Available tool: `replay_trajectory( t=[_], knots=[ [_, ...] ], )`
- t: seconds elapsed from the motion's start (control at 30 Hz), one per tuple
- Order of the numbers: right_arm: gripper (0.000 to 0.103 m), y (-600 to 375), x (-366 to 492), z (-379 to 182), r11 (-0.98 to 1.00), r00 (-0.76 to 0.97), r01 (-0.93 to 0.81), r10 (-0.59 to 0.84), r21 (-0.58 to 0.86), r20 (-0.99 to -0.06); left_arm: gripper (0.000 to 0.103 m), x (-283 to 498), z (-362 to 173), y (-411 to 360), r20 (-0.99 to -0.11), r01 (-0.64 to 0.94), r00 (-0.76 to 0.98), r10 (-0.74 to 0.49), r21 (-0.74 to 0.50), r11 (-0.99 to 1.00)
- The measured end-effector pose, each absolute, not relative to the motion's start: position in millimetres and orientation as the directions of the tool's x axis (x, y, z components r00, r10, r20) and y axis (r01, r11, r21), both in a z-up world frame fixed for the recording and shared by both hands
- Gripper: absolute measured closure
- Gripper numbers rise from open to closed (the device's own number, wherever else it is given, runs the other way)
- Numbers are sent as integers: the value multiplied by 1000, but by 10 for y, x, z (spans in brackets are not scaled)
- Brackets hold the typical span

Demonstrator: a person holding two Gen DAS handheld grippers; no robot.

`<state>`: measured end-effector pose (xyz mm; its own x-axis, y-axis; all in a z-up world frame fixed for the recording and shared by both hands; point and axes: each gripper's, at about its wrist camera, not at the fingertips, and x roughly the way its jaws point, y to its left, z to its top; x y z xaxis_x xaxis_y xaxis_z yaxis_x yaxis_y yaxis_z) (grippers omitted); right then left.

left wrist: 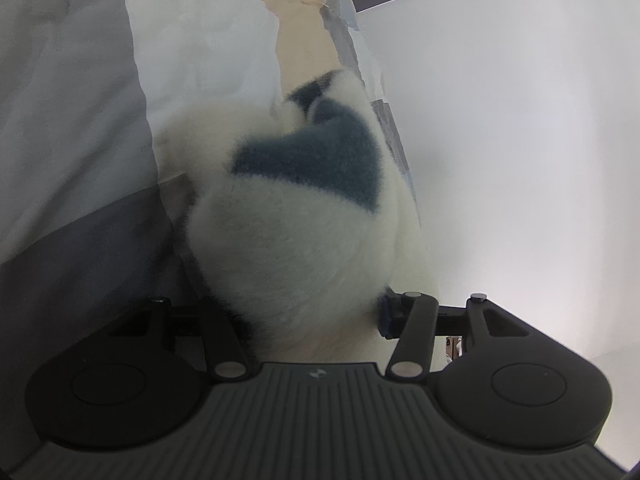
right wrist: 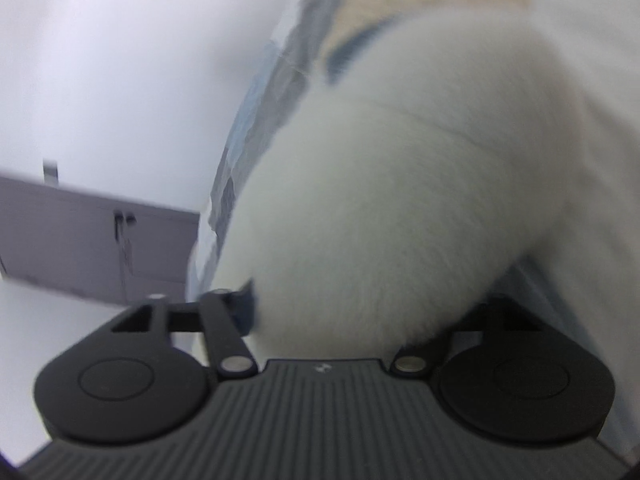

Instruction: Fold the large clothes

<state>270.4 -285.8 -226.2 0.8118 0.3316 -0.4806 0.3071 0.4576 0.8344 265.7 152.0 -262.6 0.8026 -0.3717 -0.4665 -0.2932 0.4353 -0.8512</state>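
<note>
Two claws (left wrist: pixel 312 316) (right wrist: pixel 340 320), one fleece garment (left wrist: pixel 296 216)

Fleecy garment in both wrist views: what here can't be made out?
- Left claw: fingertips buried under the fleecy garment; the grip itself is hidden.
- Right claw: fingertips covered by the same fleece; motion blur softens this view.
- The garment's type and full outline: bunched up and too close.

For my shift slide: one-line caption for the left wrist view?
Left gripper clamps a fluffy white garment with dark blue patches, bunched between its jaws beside grey bedding.
</note>
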Motion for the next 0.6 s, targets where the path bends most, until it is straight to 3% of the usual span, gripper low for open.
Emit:
replay_trajectory(
  t=[0.13, 0.4, 0.6],
  knots=[
    [60, -2906, 2569, -2047, 524, 831, 222, 340, 822, -441, 47, 2544, -2536, 1502, -458, -280, 803, -381, -855, 437],
    [62, -3132, 2066, -1725, 547, 864, 135, 344, 826, -368, 50, 2278, -2328, 1436, -423, -224, 794, -437, -871, 437],
    [62, -3377, 1858, -1375, 521, 884, 83, 356, 850, -304, 50, 2210, -1922, 1272, -350, -141, 798, -491, -900, 413]
  ],
)
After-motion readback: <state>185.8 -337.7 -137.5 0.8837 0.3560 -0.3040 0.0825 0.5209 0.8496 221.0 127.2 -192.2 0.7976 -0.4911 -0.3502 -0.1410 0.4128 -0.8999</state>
